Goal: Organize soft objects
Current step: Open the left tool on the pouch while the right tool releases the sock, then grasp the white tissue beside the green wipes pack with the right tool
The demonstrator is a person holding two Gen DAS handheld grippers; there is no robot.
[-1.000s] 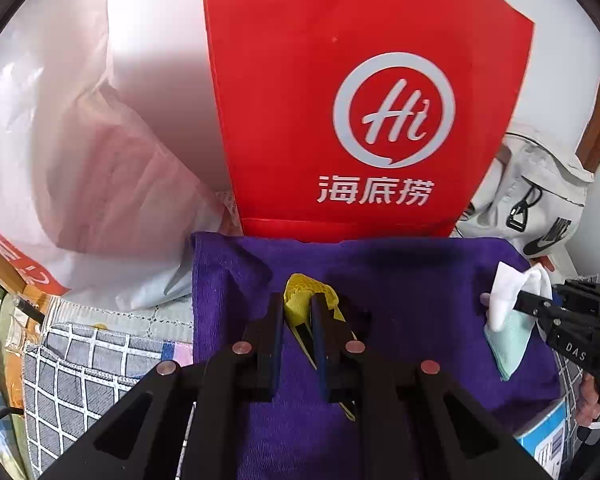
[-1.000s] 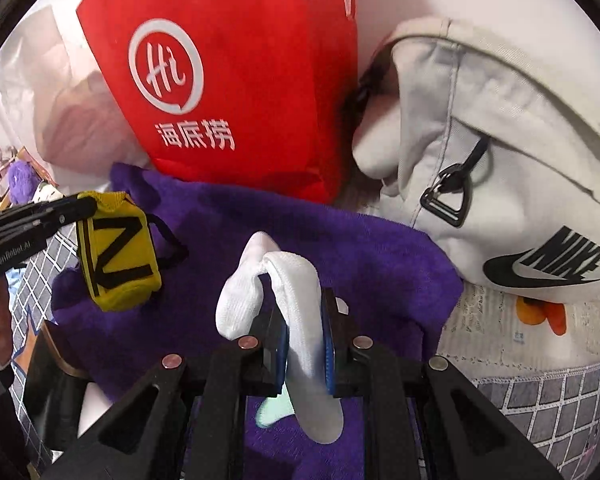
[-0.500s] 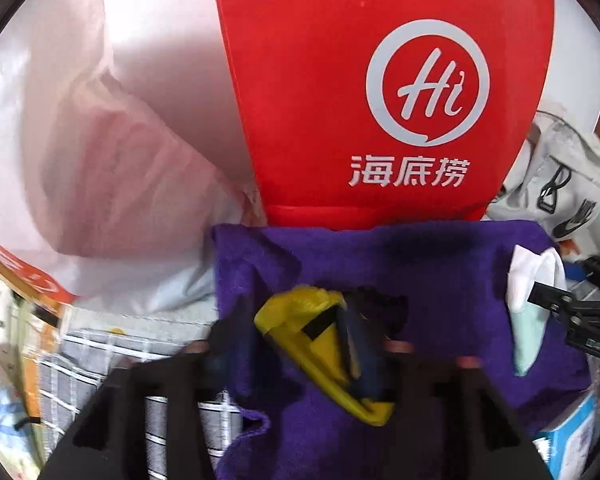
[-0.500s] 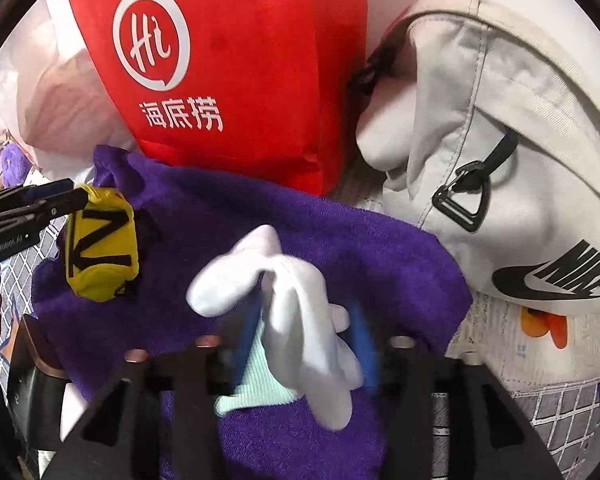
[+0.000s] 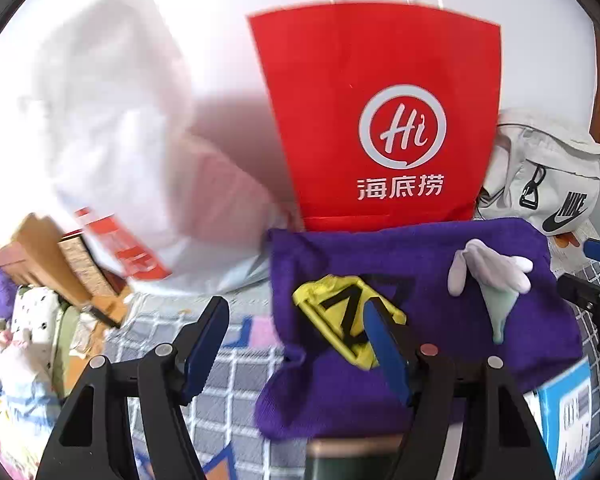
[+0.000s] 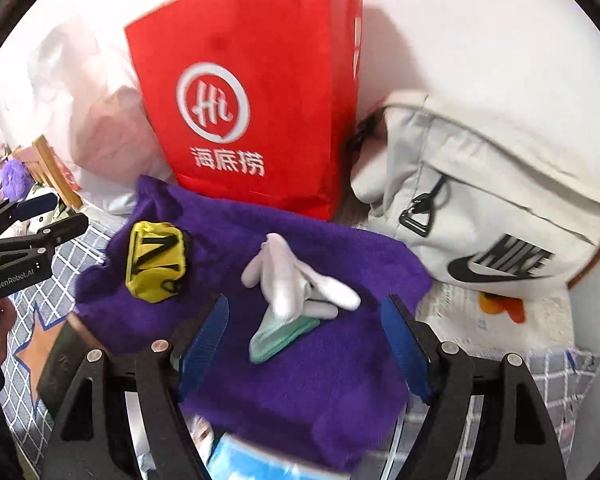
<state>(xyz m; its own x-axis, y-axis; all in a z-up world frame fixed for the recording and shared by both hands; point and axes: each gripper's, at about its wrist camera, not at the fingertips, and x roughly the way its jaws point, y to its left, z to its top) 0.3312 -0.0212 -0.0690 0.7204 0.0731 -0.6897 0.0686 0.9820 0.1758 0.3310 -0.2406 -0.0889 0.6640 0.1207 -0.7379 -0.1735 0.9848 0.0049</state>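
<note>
My left tool (image 5: 296, 344) spread wide, empty, my right tool (image 6: 304, 332) likewise, yellow sock (image 6: 156, 262) near purple towel's (image 6: 340, 376) left edge, white sock (image 6: 296, 284) mid-towel

Red paper bag (image 5: 380, 120) with white logo, standing upright; white Nike bag (image 6: 492, 208) beside it; translucent plastic bag (image 5: 112, 128); grid-patterned bedding (image 5: 236, 364).

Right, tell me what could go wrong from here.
The white socks lie loosely heaped on the purple towel; they could spread apart if nudged. The towel overhangs its support at the front edge, so it may slide off with the yellow pouch. The red bag stands close behind and might tip.
</note>
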